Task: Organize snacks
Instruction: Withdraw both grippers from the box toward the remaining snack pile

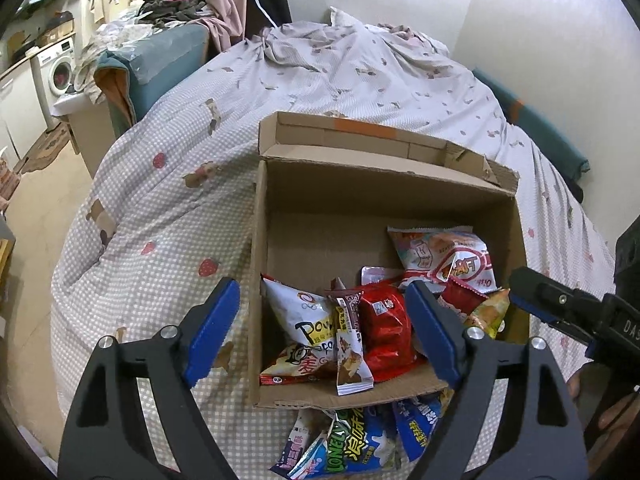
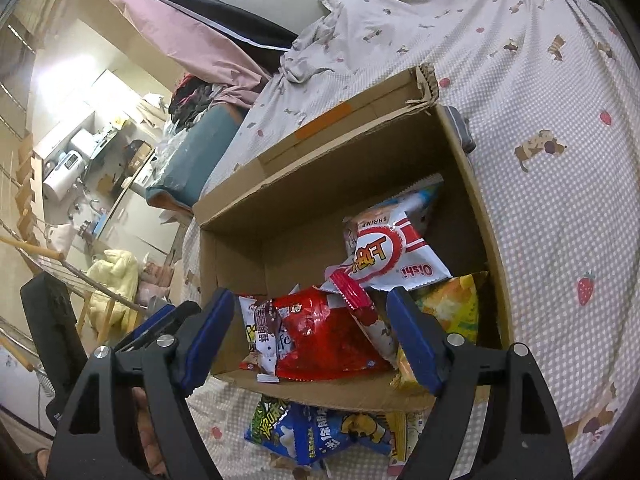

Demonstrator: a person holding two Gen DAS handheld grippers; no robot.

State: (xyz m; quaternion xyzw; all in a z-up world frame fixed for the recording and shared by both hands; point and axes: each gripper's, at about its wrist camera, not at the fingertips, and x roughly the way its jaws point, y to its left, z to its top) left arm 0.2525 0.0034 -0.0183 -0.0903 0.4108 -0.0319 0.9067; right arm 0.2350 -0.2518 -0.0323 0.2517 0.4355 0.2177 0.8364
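An open cardboard box [image 1: 360, 184] [image 2: 248, 208] stands on the bed and holds several snack bags. Among them are a red bag [image 1: 386, 328] [image 2: 324, 340], a white "Pow" bag [image 1: 304, 316], a slim brown-and-white bar [image 1: 350, 344] and a white Oishi shrimp bag [image 1: 448, 260] [image 2: 384, 252]. My left gripper [image 1: 320, 328] hangs open over the box's near left corner with nothing between its pads. My right gripper [image 2: 310, 334] is open above the red bag, nothing gripped, and also shows as the right gripper [image 1: 560, 304] in the left wrist view. More blue and green bags [image 1: 360, 444] [image 2: 320, 428] lie on the bed before the box.
The bed has a checked quilt [image 1: 168, 216] [image 2: 560, 200] with strawberry and dog prints. A teal cushion [image 1: 160, 64] and piled clothes sit at the far left. A washing machine [image 1: 56, 68] and kitchen counter lie beyond. A hand [image 1: 608, 404] shows at the lower right.
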